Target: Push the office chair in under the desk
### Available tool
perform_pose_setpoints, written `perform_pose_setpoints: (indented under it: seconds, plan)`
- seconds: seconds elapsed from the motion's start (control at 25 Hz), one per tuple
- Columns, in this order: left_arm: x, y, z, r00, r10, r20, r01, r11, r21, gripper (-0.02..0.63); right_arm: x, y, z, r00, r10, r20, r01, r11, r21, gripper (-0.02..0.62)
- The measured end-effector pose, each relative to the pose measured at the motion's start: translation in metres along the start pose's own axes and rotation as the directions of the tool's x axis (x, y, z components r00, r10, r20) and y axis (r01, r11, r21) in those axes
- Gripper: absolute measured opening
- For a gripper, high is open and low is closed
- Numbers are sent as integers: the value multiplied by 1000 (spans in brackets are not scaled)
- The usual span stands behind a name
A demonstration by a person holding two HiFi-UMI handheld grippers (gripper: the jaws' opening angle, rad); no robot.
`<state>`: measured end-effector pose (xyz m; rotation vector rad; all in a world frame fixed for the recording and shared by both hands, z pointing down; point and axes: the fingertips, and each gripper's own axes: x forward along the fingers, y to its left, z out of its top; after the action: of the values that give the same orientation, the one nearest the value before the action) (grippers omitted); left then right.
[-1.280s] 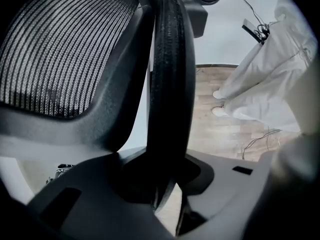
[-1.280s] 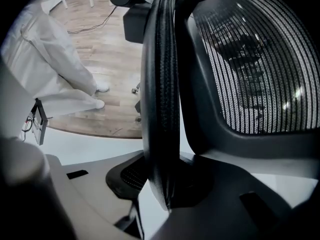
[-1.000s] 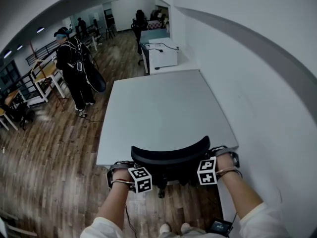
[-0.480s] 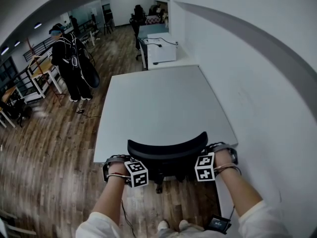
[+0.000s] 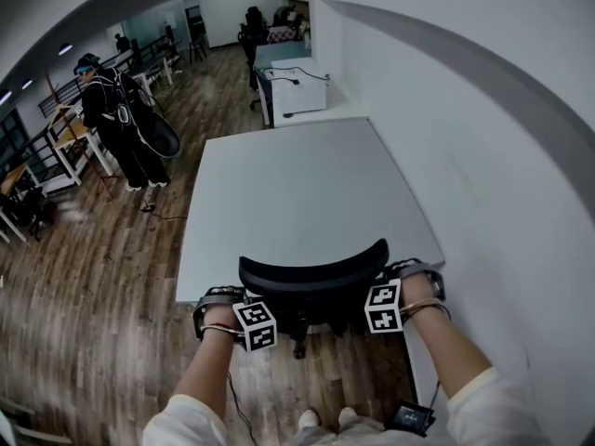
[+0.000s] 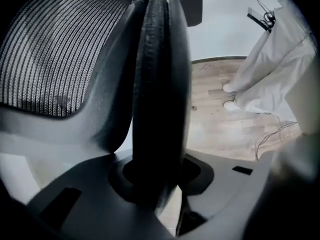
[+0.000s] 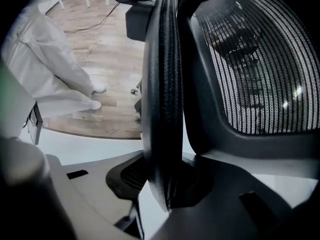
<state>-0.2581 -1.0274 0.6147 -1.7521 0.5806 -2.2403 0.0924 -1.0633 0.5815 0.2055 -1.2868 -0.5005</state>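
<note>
Office chair (image 5: 313, 281) backrest clamped in left tool (image 5: 226, 303), right tool (image 5: 403, 282)

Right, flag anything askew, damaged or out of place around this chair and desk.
Nothing stands out. The office chair sits roughly square to the near edge of the desk, backrest upright and intact, with the left gripper and right gripper each clamped on one side of its rim.

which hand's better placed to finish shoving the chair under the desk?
Left, marginally. Both clamp the backrest edges, but the right tool sits at the corner of the desk by the wall; the left tool has open floor beside it.
</note>
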Motion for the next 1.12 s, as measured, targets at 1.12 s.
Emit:
perform_pose_setpoints:
  seconds: [1.12]
  plan:
    - [-92,13,18,888,291,356,-1,776,-631,256,-83,5,22,872,-240,427,-59,814,578,239]
